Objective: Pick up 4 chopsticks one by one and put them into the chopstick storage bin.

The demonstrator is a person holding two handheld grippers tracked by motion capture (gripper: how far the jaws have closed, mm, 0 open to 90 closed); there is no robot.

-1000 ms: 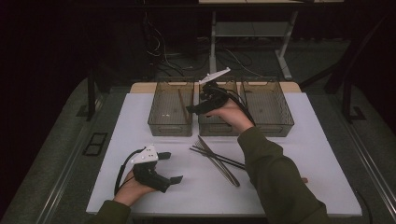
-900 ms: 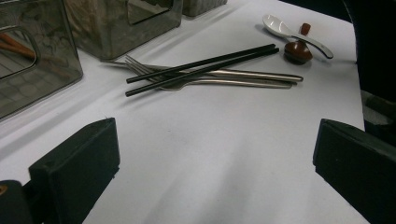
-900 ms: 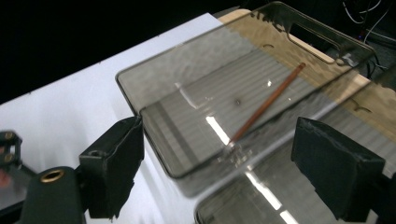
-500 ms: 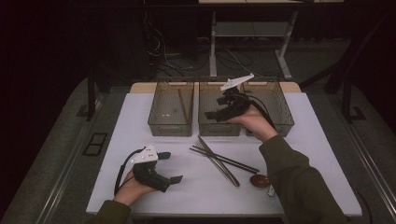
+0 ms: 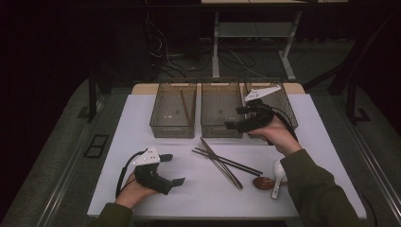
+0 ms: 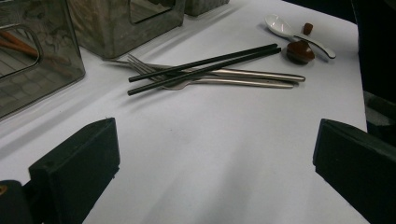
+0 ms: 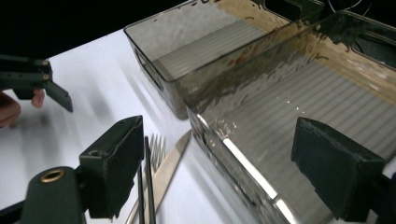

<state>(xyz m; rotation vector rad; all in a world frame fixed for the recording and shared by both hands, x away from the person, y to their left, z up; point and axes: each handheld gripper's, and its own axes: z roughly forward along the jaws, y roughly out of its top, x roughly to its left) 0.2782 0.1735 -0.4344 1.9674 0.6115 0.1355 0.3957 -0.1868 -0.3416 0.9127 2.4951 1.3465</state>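
Right tongs point(image 5: 230, 125) gape empty above middle bin point(image 5: 221, 109), seemingly untouching.

Left gripper point(image 5: 178, 181) low, fingers apart; right gripper point(image 5: 230, 125) raised, fingers apart, nothing held

three bins point(image 5: 174, 113), two black chopsticks point(image 5: 227, 161), two spoons point(image 5: 278, 177)

Lab setup: dark room, white table point(image 5: 142, 118), floor cables point(image 5: 163, 59).
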